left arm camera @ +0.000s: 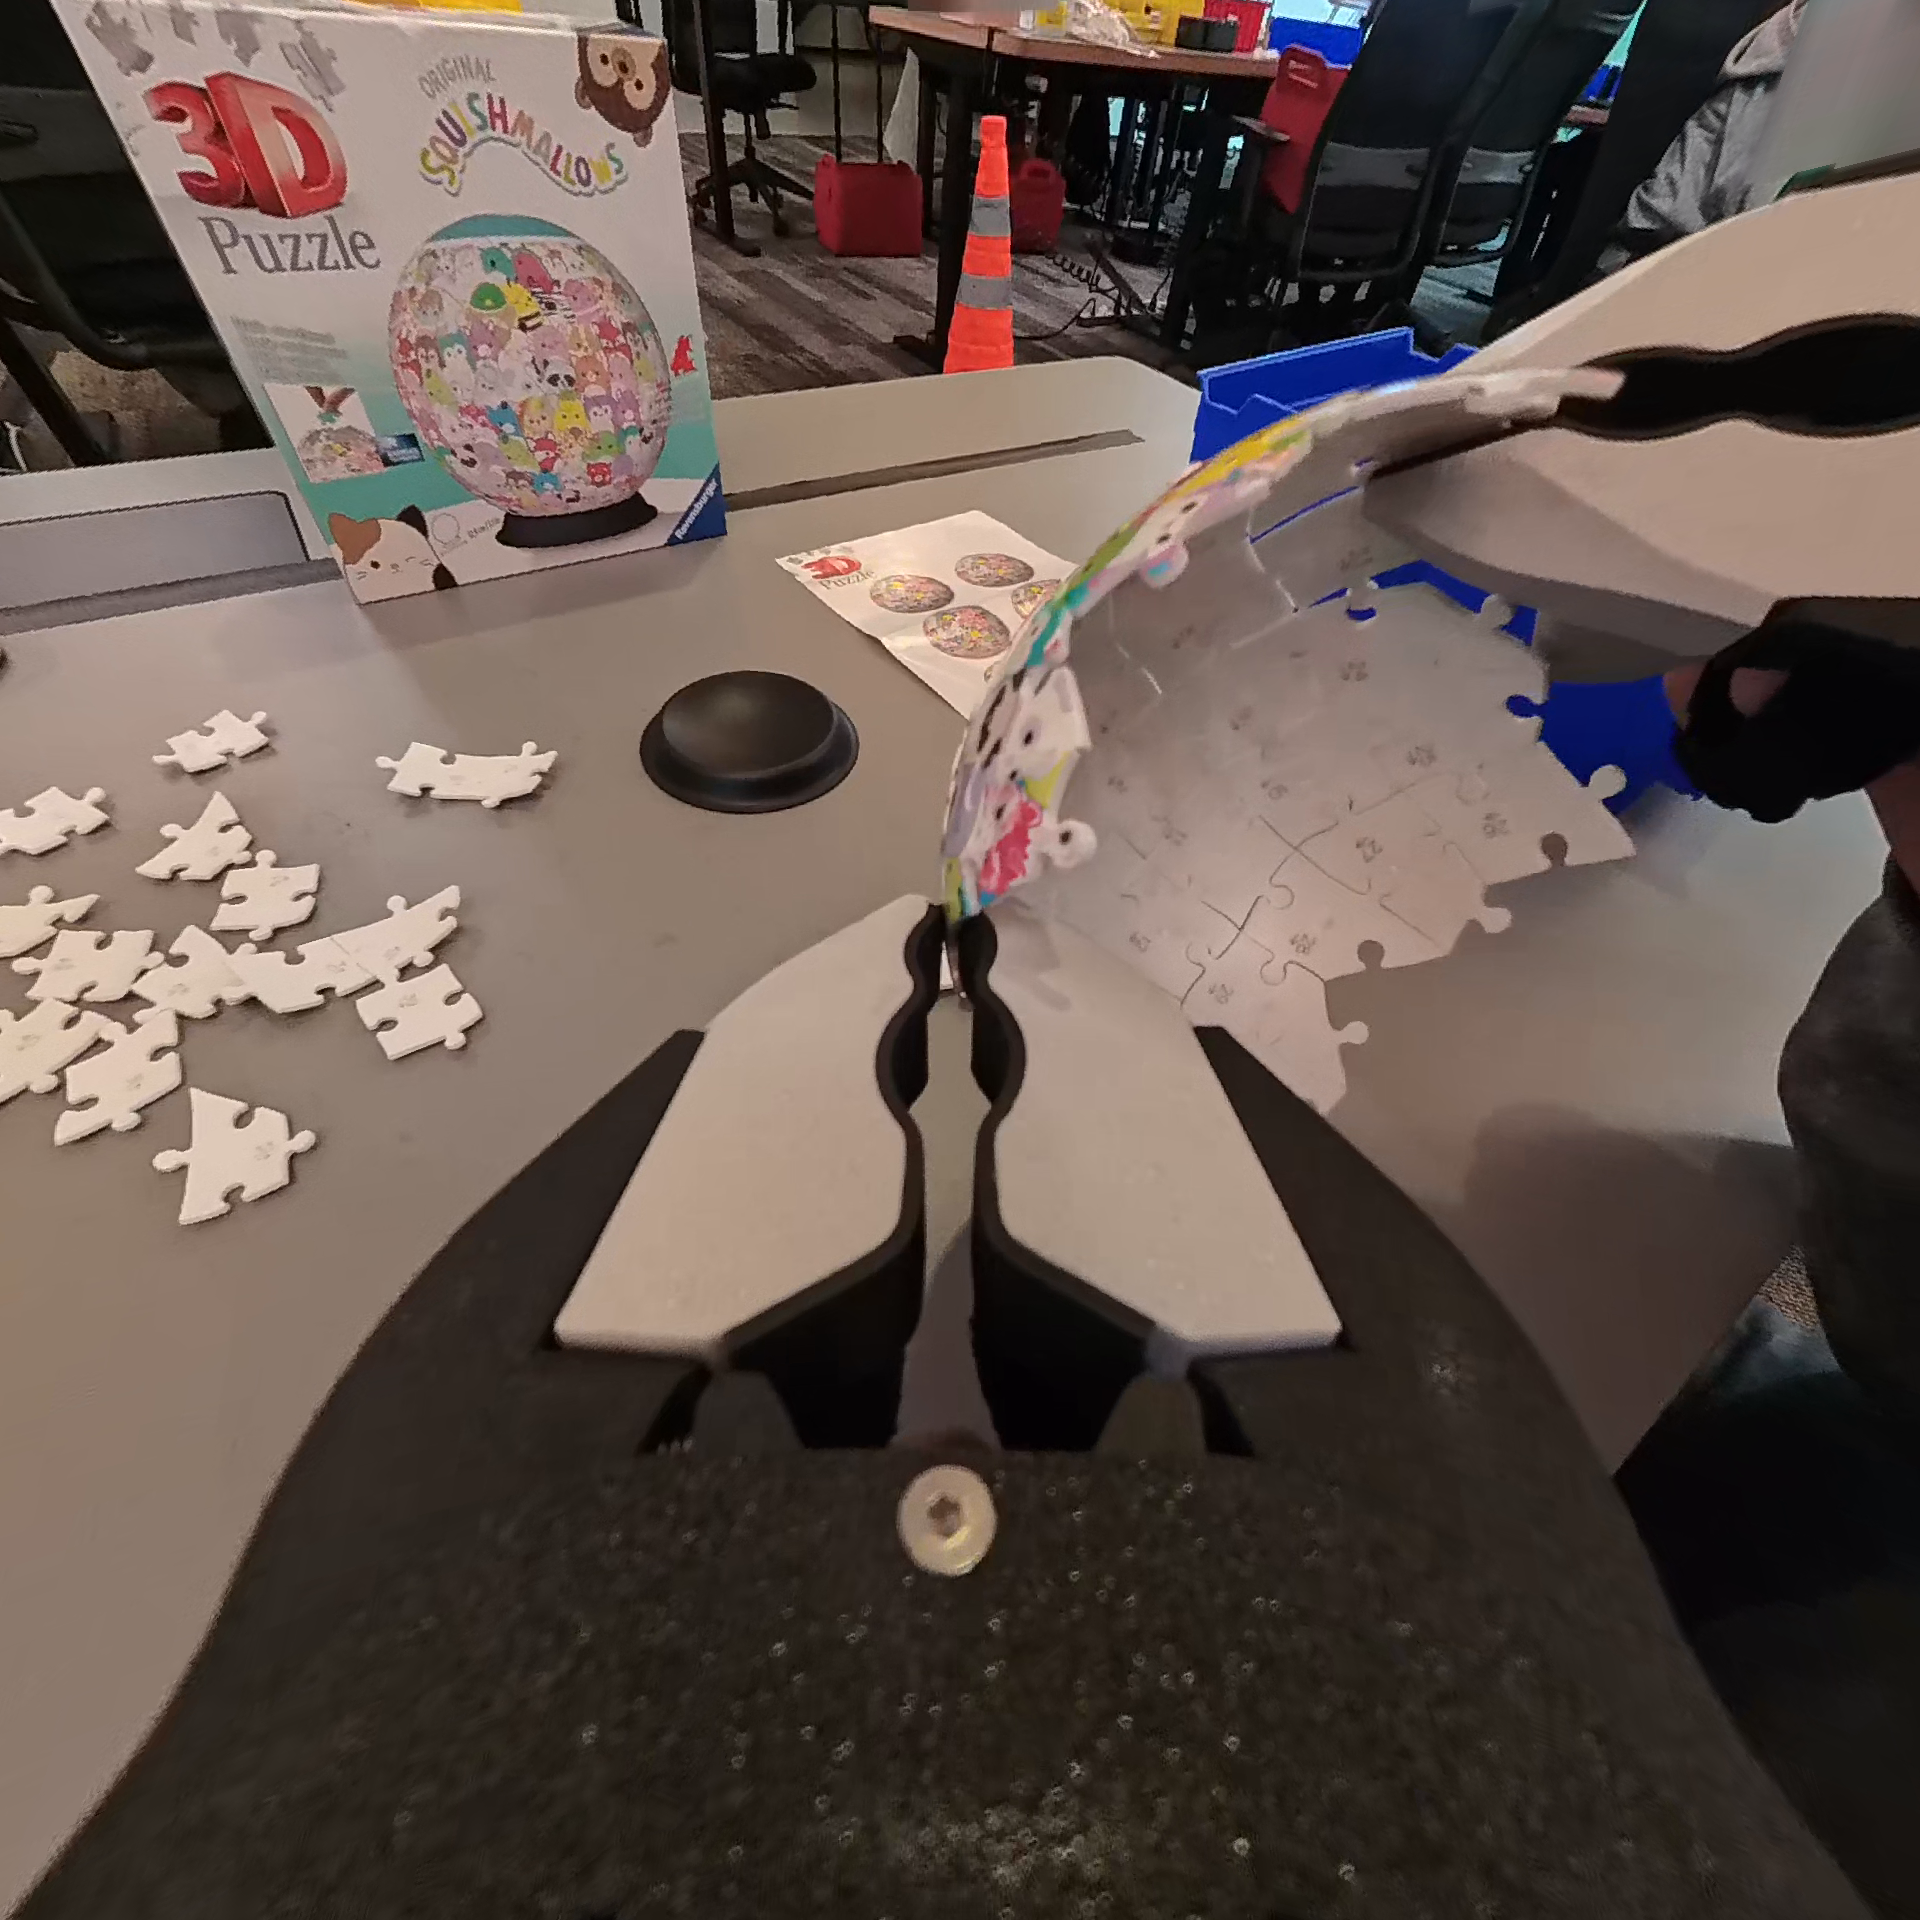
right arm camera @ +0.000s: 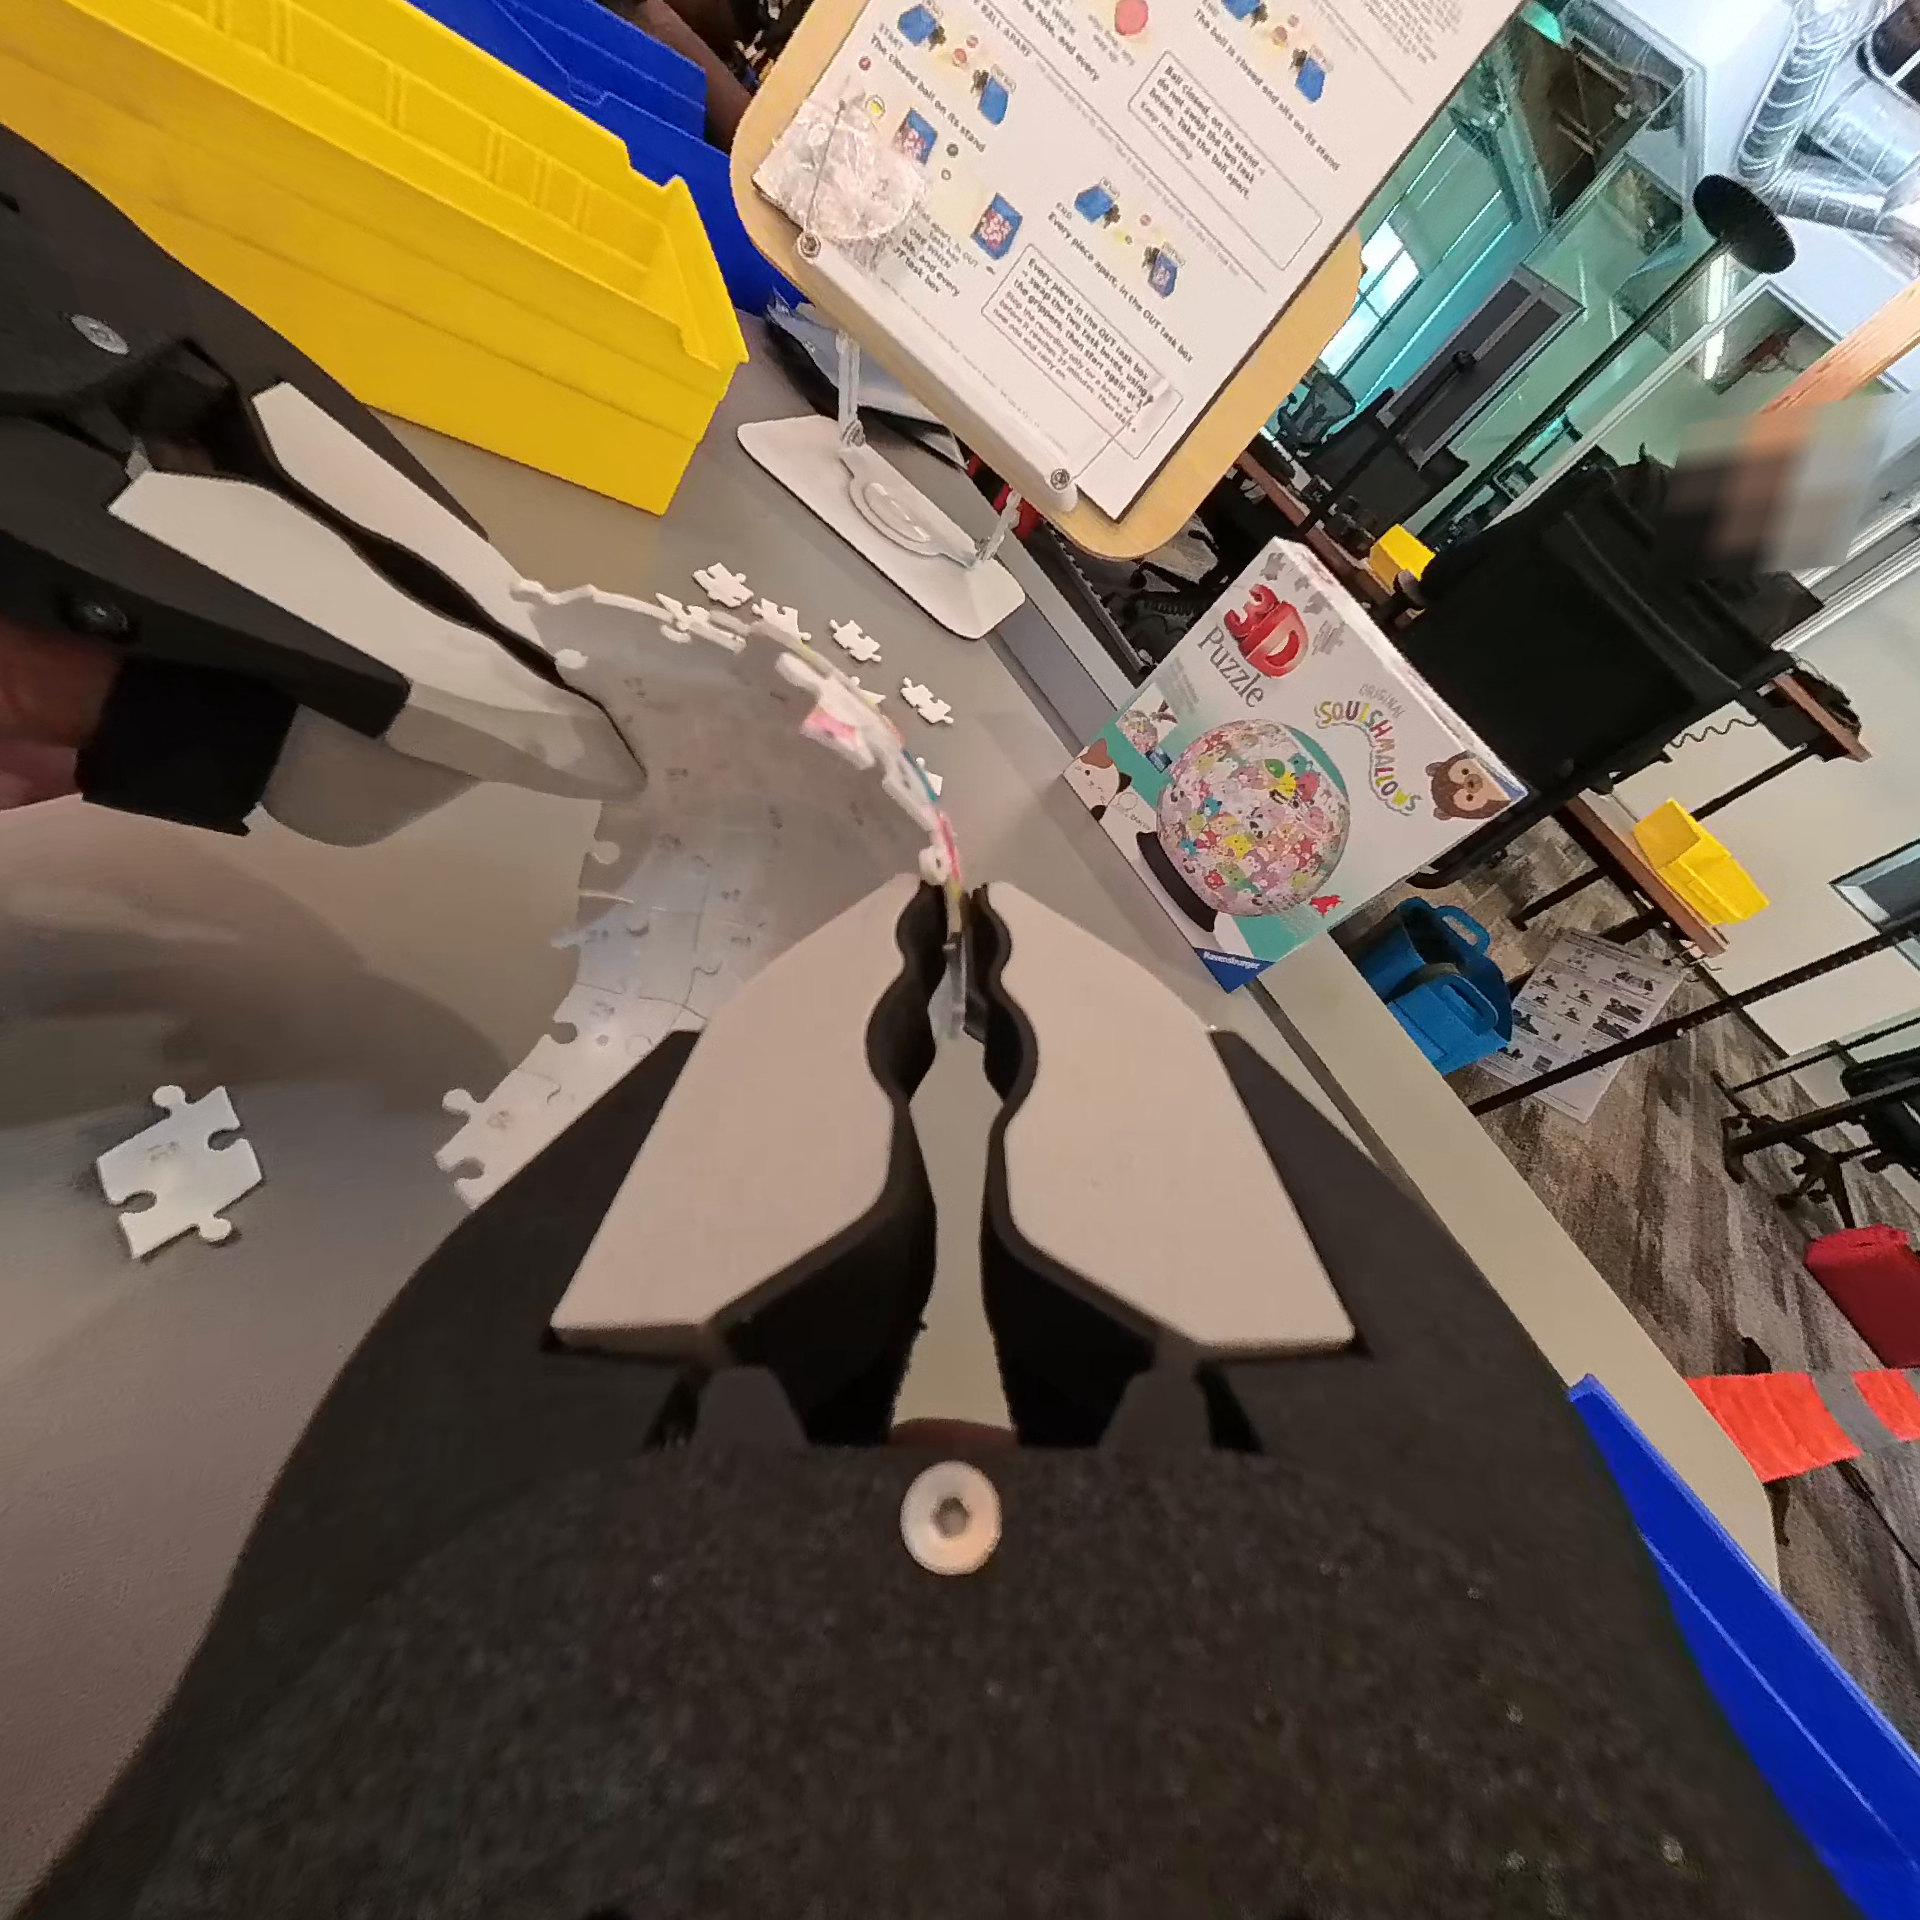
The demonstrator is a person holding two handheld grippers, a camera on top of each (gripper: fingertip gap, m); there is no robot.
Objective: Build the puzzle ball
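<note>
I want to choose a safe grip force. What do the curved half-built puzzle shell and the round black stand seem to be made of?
The curved half-built puzzle shell looks like thin stiff plastic or coated card: matte pale inside, printed glossy outside, and it keeps its curve unsupported. The round black stand looks like moulded plastic, with a smooth surface and soft sheen. Neither is certain.

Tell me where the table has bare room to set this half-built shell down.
Bare table lies between the loose pieces, the black stand and the left gripper. Bare again right of the shell. Crowded: the far-left pieces and the leaflet by the box.
</note>
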